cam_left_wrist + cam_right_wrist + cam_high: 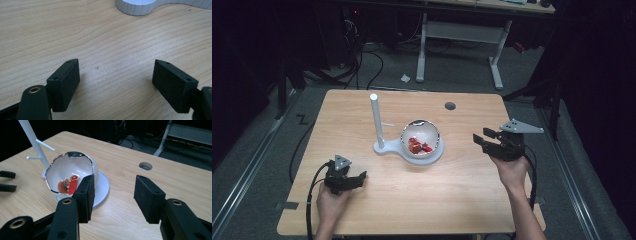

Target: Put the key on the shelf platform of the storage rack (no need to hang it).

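Observation:
A white bowl with a wavy silver rim sits on the round base of a white stand, a tall pole with thin side pegs. Small red and orange pieces lie inside the bowl. My right gripper hovers to the right of the bowl, pointing at it. Its jaws stand apart with nothing between them. My left gripper rests low near the table's front left. It is wide open over bare wood, with the stand's ribbed white base ahead of it.
A round cable hole is in the wooden table behind the bowl. Beyond the far edge stand a white desk frame and floor cables. The left gripper's jaws appear at the left edge of the right gripper view.

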The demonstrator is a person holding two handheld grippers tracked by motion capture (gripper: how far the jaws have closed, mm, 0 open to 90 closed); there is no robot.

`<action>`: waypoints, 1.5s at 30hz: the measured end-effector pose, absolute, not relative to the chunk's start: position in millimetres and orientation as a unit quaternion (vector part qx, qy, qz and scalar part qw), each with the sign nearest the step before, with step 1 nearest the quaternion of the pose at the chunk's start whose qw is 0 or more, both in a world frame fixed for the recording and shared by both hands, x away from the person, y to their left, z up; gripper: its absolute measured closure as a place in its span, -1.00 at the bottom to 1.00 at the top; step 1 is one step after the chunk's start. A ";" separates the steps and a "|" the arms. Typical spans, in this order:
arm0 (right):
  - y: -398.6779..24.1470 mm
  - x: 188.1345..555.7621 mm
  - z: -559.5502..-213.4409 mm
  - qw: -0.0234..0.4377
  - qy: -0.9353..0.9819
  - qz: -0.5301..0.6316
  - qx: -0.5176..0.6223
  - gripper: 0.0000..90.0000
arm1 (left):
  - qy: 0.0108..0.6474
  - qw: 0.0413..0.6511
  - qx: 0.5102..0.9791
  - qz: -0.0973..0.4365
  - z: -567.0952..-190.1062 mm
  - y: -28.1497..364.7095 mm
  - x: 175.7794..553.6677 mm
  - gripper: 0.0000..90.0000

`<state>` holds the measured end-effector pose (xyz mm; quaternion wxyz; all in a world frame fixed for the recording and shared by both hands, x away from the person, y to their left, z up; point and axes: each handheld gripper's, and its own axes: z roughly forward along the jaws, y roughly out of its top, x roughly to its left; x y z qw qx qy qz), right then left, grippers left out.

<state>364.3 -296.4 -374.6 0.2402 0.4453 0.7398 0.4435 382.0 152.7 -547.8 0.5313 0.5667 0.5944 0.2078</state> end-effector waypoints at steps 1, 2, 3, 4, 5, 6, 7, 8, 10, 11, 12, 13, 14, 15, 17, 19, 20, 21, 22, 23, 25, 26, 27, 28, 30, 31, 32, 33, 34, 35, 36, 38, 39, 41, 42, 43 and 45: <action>-298.3 362.4 -374.2 0.241 0.737 0.448 0.446 0.14 | 0.594 0.531 0.567 0.208 -547.8 152.6 382.0 -0.50; -300.0 360.8 -374.4 0.240 0.734 0.451 0.448 0.14 | 0.594 0.531 0.567 0.208 -547.8 152.7 382.0 -0.50; -301.8 359.6 -375.2 0.239 0.733 0.451 0.449 0.14 | 0.594 0.531 0.567 0.208 -547.8 152.6 382.0 -0.50; -303.4 358.4 -376.3 0.239 0.733 0.449 0.451 0.14 | 0.594 0.531 0.567 0.208 -547.8 152.6 382.0 -0.50; -305.1 357.0 -377.7 0.238 0.733 0.449 0.453 0.14 | 0.594 0.531 0.567 0.208 -547.8 152.7 382.0 -0.50; -307.1 355.2 -378.6 0.239 0.732 0.447 0.455 0.14 | 0.594 0.531 0.567 0.208 -547.8 152.6 382.0 -0.50; -309.3 353.4 -379.8 0.239 0.730 0.450 0.456 0.14 | 0.594 0.532 0.566 0.208 -547.8 152.6 382.0 -0.50; -311.1 352.1 -380.4 0.239 0.728 0.450 0.459 0.14 | 0.595 0.532 0.566 0.208 -547.8 152.5 382.0 -0.50; -315.8 349.1 -382.0 0.240 0.723 0.451 0.464 0.14 | 0.595 0.532 0.566 0.208 -547.8 152.5 382.0 -0.50; -318.0 347.9 -382.7 0.239 0.721 0.454 0.466 0.14 | 0.594 0.531 0.567 0.208 -547.8 152.6 382.0 -0.50; -320.5 346.0 -383.3 0.240 0.719 0.454 0.467 0.14 | 0.594 0.531 0.567 0.208 -547.8 152.6 382.0 -0.50; -321.7 344.8 -383.6 0.239 0.718 0.455 0.469 0.14 | 0.595 0.532 0.566 0.208 -547.7 152.5 382.0 -0.50; -323.5 342.8 -384.0 0.240 0.718 0.455 0.469 0.14 | 0.594 0.531 0.567 0.208 -547.8 152.6 382.0 -0.50; -324.4 340.6 -384.2 0.240 0.717 0.455 0.470 0.14 | 0.594 0.531 0.567 0.208 -547.8 152.5 382.0 -0.50; -325.9 337.1 -385.1 0.242 0.717 0.455 0.470 0.14 | 0.594 0.531 0.567 0.208 -547.8 152.6 382.0 -0.50; -327.5 333.3 -386.6 0.242 0.715 0.457 0.471 0.14 | 0.594 0.531 0.567 0.208 -547.8 152.6 382.0 -0.50; -328.3 331.8 -387.4 0.242 0.714 0.457 0.472 0.14 | 0.594 0.531 0.567 0.208 -547.8 152.6 382.0 -0.50; -329.1 330.2 -388.7 0.241 0.713 0.458 0.473 0.14 | 0.594 0.531 0.567 0.208 -547.8 152.6 382.0 -0.50; -329.7 329.4 -389.9 0.239 0.712 0.459 0.474 0.14 | 0.594 0.531 0.567 0.208 -547.8 152.6 382.0 -0.50; -329.9 328.8 -390.8 0.240 0.713 0.457 0.474 0.14 | 0.594 0.531 0.567 0.208 -547.8 152.6 382.0 -0.50; -330.1 327.4 -392.5 0.239 0.712 0.458 0.475 0.14 | 0.594 0.531 0.567 0.208 -547.8 152.6 382.0 -0.50; -330.5 326.1 -393.9 0.238 0.711 0.459 0.476 0.14 | 0.594 0.531 0.567 0.208 -547.8 152.6 382.0 -0.50; -331.0 325.4 -395.2 0.238 0.710 0.461 0.476 0.14 | 0.594 0.531 0.567 0.208 -547.8 152.6 382.0 -0.50; -331.4 324.5 -396.5 0.237 0.709 0.462 0.478 0.14 | 0.594 0.531 0.567 0.208 -547.8 152.7 382.0 -0.50; -332.0 322.9 -398.9 0.235 0.707 0.463 0.479 0.14 | 0.594 0.531 0.567 0.208 -547.8 152.6 382.0 -0.50; -332.1 322.1 -399.7 0.234 0.707 0.463 0.480 0.14 | 0.594 0.531 0.567 0.208 -547.8 152.6 382.0 -0.50; -332.4 321.0 -400.6 0.233 0.706 0.464 0.481 0.14 | 0.594 0.531 0.567 0.208 -547.8 152.7 382.0 -0.50; -332.3 319.7 -401.4 0.232 0.706 0.465 0.482 0.14 | 0.594 0.531 0.567 0.208 -547.8 152.7 382.0 -0.50; -332.2 318.5 -402.4 0.233 0.706 0.465 0.481 0.14 | 0.594 0.531 0.567 0.208 -547.8 152.6 382.0 -0.50; -332.0 316.8 -403.5 0.232 0.706 0.465 0.481 0.14 | 0.594 0.531 0.567 0.208 -547.8 152.7 382.0 -0.50; -332.0 315.7 -404.7 0.232 0.706 0.465 0.481 0.14 | 0.594 0.531 0.567 0.208 -547.8 152.6 382.0 -0.50; -331.7 314.2 -407.1 0.230 0.707 0.464 0.481 0.14 | 0.594 0.531 0.567 0.208 -547.8 152.7 382.0 -0.50; -331.6 313.6 -408.1 0.231 0.707 0.464 0.481 0.14 | 0.594 0.531 0.567 0.208 -547.8 152.7 382.0 -0.50; -331.9 312.4 -410.0 0.229 0.707 0.465 0.481 0.14 | 0.594 0.531 0.567 0.208 -547.8 152.6 382.0 -0.50; -331.6 311.5 -410.9 0.228 0.706 0.465 0.483 0.14 | 0.595 0.531 0.566 0.208 -547.8 152.7 382.1 -0.50; -331.4 310.6 -412.1 0.227 0.706 0.464 0.484 0.14 | 0.595 0.531 0.567 0.208 -547.8 152.7 382.2 -0.50; -330.6 308.9 -414.5 0.226 0.707 0.463 0.484 0.14 | 0.595 0.531 0.566 0.208 -547.8 152.7 382.3 -0.50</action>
